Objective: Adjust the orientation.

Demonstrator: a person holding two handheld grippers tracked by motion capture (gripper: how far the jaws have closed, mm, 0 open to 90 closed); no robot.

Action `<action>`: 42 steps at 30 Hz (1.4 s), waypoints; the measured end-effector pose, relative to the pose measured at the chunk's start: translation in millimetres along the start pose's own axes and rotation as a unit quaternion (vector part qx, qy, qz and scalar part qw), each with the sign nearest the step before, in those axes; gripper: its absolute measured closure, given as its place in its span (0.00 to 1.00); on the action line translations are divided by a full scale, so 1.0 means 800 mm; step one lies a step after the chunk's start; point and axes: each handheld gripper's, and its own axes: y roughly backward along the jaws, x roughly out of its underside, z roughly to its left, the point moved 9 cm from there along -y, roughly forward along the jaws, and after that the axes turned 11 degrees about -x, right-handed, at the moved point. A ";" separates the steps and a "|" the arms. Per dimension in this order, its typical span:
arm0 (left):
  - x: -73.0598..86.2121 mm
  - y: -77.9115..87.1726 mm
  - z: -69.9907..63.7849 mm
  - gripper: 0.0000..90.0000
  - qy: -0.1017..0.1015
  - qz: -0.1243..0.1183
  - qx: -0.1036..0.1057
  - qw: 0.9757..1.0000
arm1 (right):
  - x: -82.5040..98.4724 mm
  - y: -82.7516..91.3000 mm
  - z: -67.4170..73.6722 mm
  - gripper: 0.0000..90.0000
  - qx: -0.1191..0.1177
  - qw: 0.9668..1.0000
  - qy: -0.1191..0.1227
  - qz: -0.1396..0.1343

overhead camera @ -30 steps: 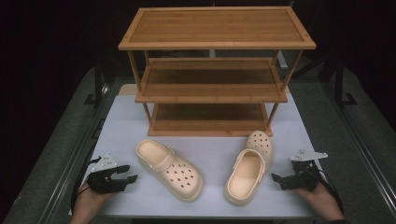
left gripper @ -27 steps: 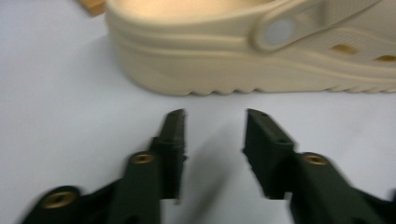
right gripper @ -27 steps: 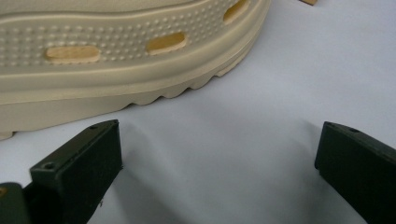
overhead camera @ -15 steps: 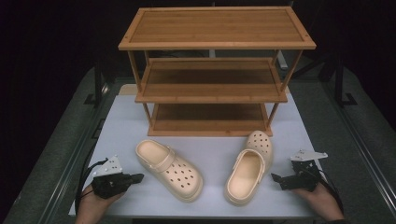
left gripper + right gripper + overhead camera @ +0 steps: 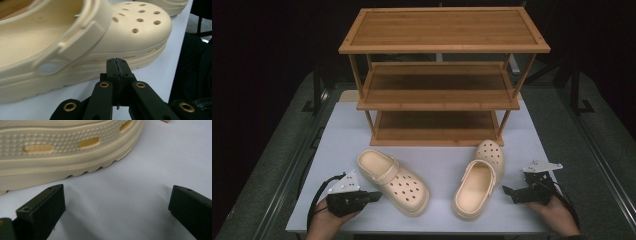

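Two cream clogs lie on the white tabletop (image 5: 347, 135) in front of a wooden rack. The left clog (image 5: 394, 180) points toward the near right; the right clog (image 5: 479, 182) points toward the rack. My left gripper (image 5: 379, 196) lies low at the left clog's near side, tips just short of its sole, jaws shut on nothing. In the left gripper view the joined tips (image 5: 117, 61) sit before the clog's sidewall (image 5: 75, 37). My right gripper (image 5: 508, 194) rests right of the right clog, open. Its jaws (image 5: 117, 192) stand wide apart before that clog's sole (image 5: 62, 145).
A three-tier wooden shoe rack (image 5: 442, 75) stands at the back of the table, all shelves bare. Dark grey floor and black frame rails surround the table. Bare tabletop lies between the two clogs and to the left of the left clog.
My left gripper has slid right toward the left clog and its jaws have closed with nothing in them. The right gripper and both clogs have stayed put.
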 end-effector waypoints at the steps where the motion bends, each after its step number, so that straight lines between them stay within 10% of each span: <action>1: -0.001 -0.002 -0.004 1.00 -0.007 0.002 0.004 1.000 | 0.000 0.000 0.000 0.00 0.000 1.000 0.000 0.000; 15: -0.013 -0.029 -0.031 1.00 -0.035 0.008 0.031 0.999 | 0.000 0.000 0.000 0.00 0.000 1.000 0.001 0.000; 42: -0.074 -0.106 -0.032 1.00 -0.045 0.001 0.016 0.999 | 0.000 0.000 0.000 0.00 0.000 1.000 0.000 -0.001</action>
